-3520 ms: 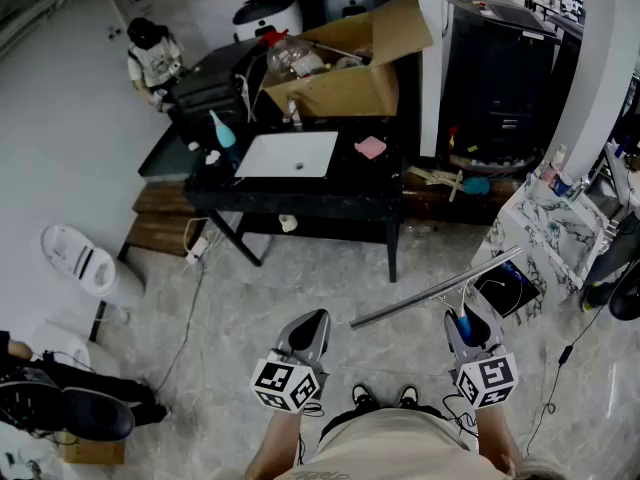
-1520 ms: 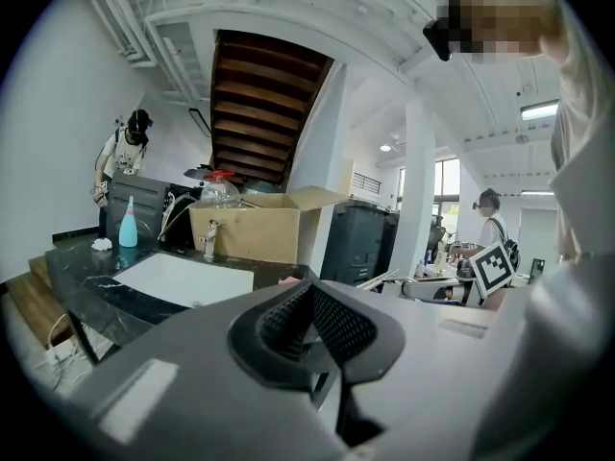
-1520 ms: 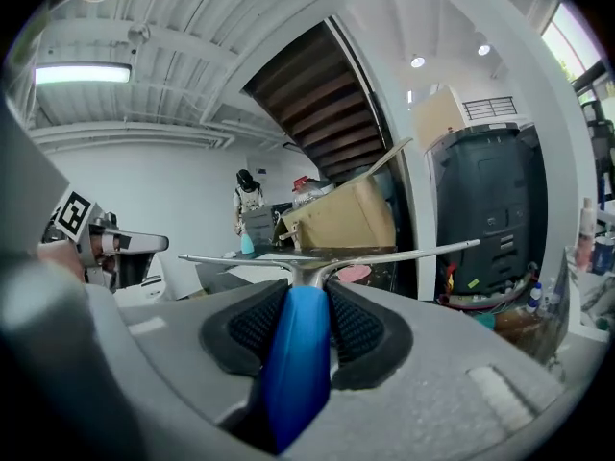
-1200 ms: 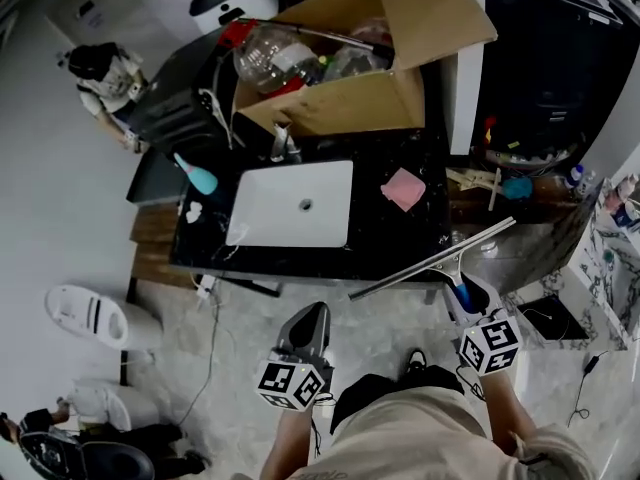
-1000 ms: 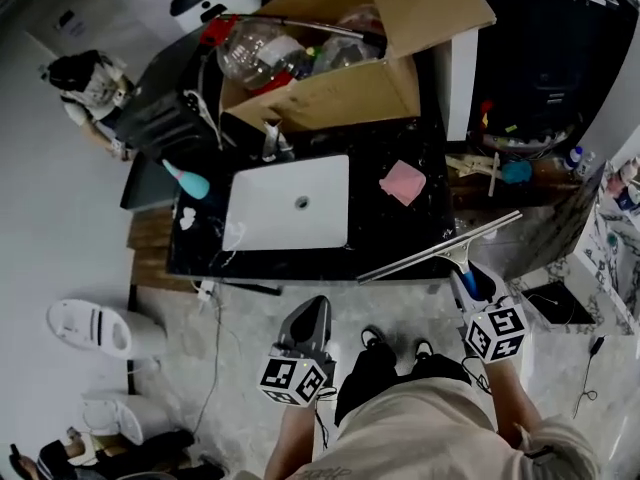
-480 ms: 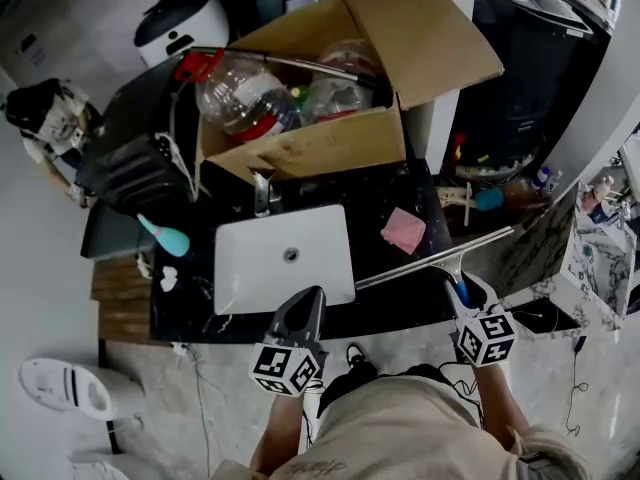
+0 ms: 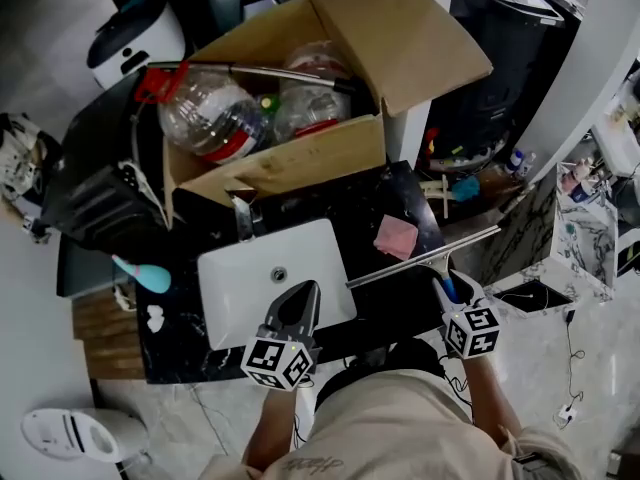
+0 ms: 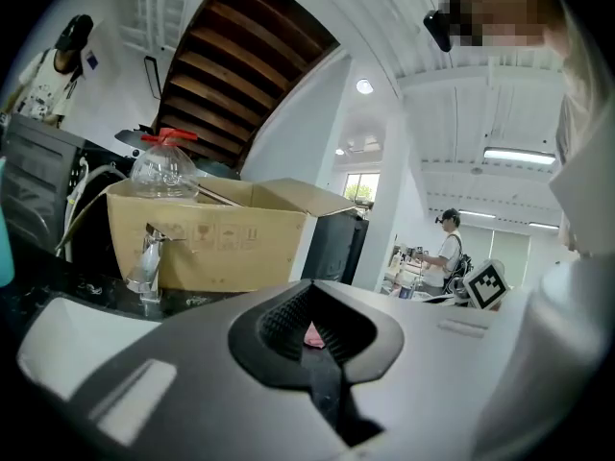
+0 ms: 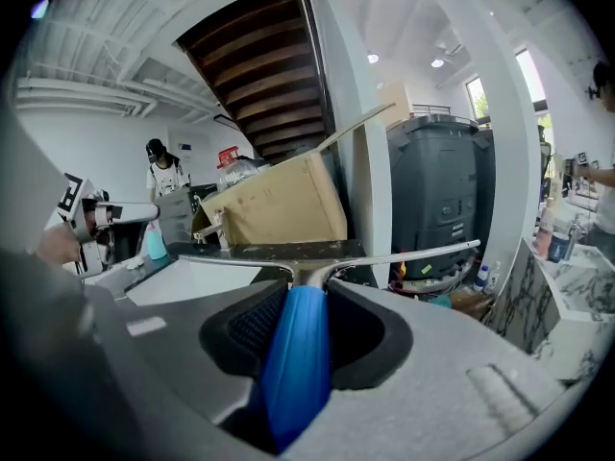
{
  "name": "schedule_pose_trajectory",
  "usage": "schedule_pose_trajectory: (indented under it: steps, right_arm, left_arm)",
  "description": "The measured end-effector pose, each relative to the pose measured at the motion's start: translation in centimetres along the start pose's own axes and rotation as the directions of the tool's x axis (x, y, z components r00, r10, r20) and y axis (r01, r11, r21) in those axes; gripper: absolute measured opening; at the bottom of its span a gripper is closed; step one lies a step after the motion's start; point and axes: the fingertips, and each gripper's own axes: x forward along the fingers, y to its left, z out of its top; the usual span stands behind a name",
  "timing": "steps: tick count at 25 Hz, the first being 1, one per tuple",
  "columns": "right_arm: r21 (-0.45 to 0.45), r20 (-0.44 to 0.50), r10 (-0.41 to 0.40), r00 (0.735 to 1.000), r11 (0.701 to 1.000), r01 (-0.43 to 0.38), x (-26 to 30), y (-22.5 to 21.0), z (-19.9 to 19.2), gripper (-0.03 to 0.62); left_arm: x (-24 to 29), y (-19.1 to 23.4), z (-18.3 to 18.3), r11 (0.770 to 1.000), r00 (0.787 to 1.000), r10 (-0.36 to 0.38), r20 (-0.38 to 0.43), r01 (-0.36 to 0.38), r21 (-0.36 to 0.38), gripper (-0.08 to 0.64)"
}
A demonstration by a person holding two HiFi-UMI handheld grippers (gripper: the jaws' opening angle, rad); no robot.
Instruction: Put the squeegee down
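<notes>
The squeegee [image 7: 425, 260] has a blue handle [image 9: 298, 358] and a long metal blade [image 9: 384, 258]. My right gripper [image 7: 446, 287] is shut on the handle, holding the blade level above the right end of the black counter [image 7: 376, 298]. My left gripper [image 7: 294, 309] hangs over the front edge of the white sink [image 7: 260, 271], its jaws closed with nothing between them [image 8: 309, 334]. A pink cloth [image 7: 396, 237] lies on the counter just beyond the blade.
A cardboard box [image 7: 290, 158] full of plastic bottles stands behind the sink by the tap [image 7: 243, 215]. A teal bottle [image 7: 141, 274] lies at the counter's left. A dark bin [image 9: 437, 195] and a marble-topped stand [image 7: 588, 230] are to the right.
I have walked up to the counter. The right gripper carried the squeegee from over the floor to above the counter's right end; the left gripper now hangs over the sink.
</notes>
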Motion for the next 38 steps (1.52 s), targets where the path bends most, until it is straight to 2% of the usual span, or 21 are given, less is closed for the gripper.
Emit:
schedule_pose_trajectory:
  steps: [3,10,14,18,29,35,38]
  right_arm:
    - [-0.017,-0.02,0.005,1.0,1.0,-0.005,1.5,-0.3,-0.4,0.13]
    - [-0.014,-0.092,0.049,0.995,0.999,-0.05,5.5,-1.5,-2.0,0.13]
    - [-0.014,-0.155,0.087,0.984,0.996,-0.09,7.9,-1.8,-3.9,0.13]
    - [0.027,-0.192,0.117,0.975,0.993,-0.113,9.7,-1.8,-4.9,0.13]
    - [0.0,-0.225,0.082,0.971,0.996,-0.084,11.2,-1.9,-6.3,0.132]
    - [-0.015,-0.27,0.042,0.962,0.999,-0.048,11.3,-2.1,-6.9,0.132]
    - [-0.098,-0.252,0.004,0.968,0.995,-0.029,10.9,-2.1,-6.2,0.141]
  left_arm:
    - [1.4,0.0,0.0,1.0,1.0,-0.015,-0.014,0.015,0.006,0.017]
    - [4.3,-0.7,1.4,0.999,0.999,0.004,-0.039,-0.002,0.033,0.017]
    - [5.7,-0.3,1.0,0.998,0.997,0.04,-0.06,-0.037,0.047,0.017]
    - [6.6,0.0,0.5,0.996,0.994,0.081,-0.076,-0.078,0.044,0.017]
    - [6.9,0.6,-0.5,0.989,0.984,0.146,-0.104,-0.144,0.032,0.017]
    - [7.2,0.7,-0.5,0.993,0.986,0.117,-0.123,-0.115,0.017,0.017]
    - [7.4,0.9,0.0,0.996,0.988,0.09,-0.123,-0.088,0.02,0.017]
